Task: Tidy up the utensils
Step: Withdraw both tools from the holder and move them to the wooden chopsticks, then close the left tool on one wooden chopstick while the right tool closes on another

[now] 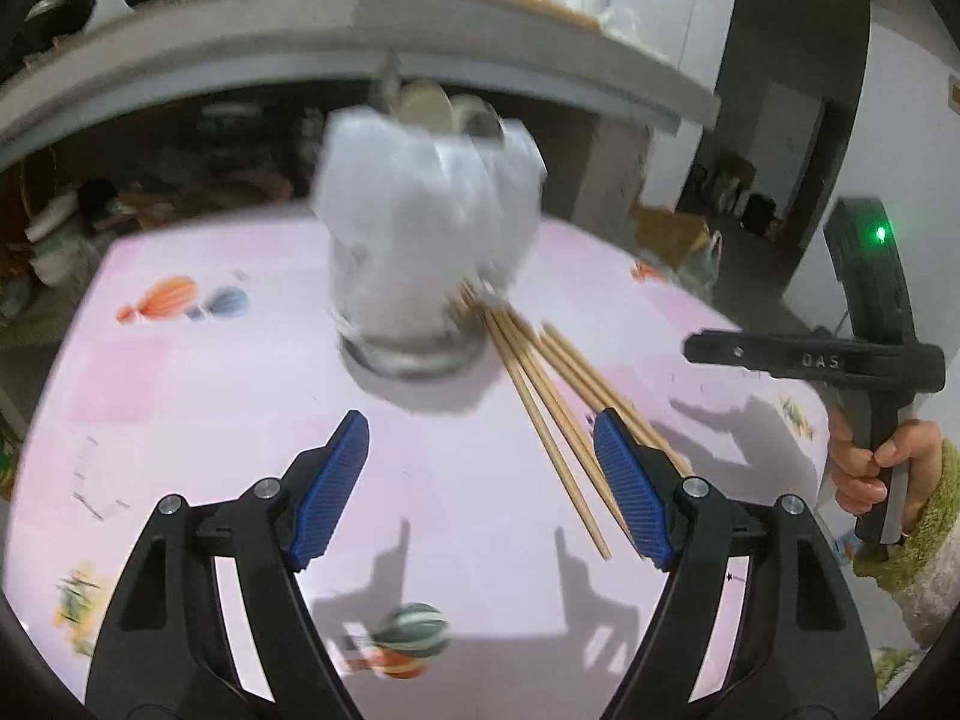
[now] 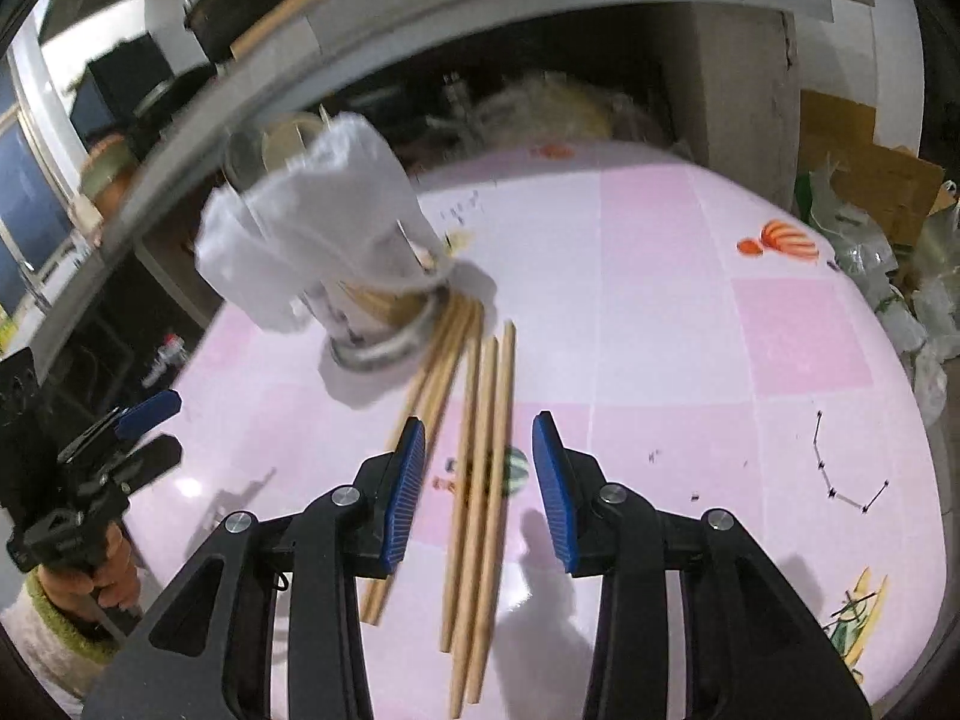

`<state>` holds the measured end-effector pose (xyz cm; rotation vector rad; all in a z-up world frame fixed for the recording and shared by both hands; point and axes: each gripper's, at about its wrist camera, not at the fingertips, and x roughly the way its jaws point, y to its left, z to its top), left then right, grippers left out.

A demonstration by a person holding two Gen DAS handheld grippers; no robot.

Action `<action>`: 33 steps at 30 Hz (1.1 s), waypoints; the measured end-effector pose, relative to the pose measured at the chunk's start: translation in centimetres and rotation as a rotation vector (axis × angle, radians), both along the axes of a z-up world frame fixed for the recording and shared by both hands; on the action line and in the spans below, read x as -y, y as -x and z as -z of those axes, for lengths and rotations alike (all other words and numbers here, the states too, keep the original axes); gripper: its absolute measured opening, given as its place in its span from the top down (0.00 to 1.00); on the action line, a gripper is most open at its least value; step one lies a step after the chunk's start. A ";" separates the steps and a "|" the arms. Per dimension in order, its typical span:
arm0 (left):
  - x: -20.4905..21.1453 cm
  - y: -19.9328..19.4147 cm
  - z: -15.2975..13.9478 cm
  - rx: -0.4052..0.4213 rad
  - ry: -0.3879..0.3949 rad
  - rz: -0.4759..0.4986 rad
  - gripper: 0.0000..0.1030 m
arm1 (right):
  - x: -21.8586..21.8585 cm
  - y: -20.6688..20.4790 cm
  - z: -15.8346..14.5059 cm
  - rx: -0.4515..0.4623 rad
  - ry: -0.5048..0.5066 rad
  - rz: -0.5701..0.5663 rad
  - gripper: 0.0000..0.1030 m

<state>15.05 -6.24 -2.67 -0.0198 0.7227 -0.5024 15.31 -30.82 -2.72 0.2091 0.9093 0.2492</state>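
Several wooden chopsticks [image 1: 543, 402] lie loose on the pink table, fanned out from the base of a glass jar [image 1: 414, 330] lined with a white plastic bag [image 1: 420, 204]. The jar holds spoons and some chopsticks. My left gripper [image 1: 480, 468] is open and empty, above the table in front of the jar, the chopsticks beside its right finger. My right gripper [image 2: 479, 474] is open and empty, hovering over the chopsticks [image 2: 480, 480], which pass between its fingers. The jar [image 2: 372, 324] and bag [image 2: 312, 228] stand ahead to its left.
The pink table [image 1: 180, 396] has balloon and fruit prints. A grey counter edge [image 1: 300, 42] runs behind it. Plastic bags and cardboard [image 2: 870, 210] crowd the floor on the right. The right gripper's handle [image 1: 864, 360] shows at the right of the left wrist view.
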 end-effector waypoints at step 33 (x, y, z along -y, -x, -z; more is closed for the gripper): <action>8.9 -4.6 7.0 -0.219 -0.124 0.072 0.92 | -2.3 -3.3 4.7 -0.117 0.096 -0.048 0.86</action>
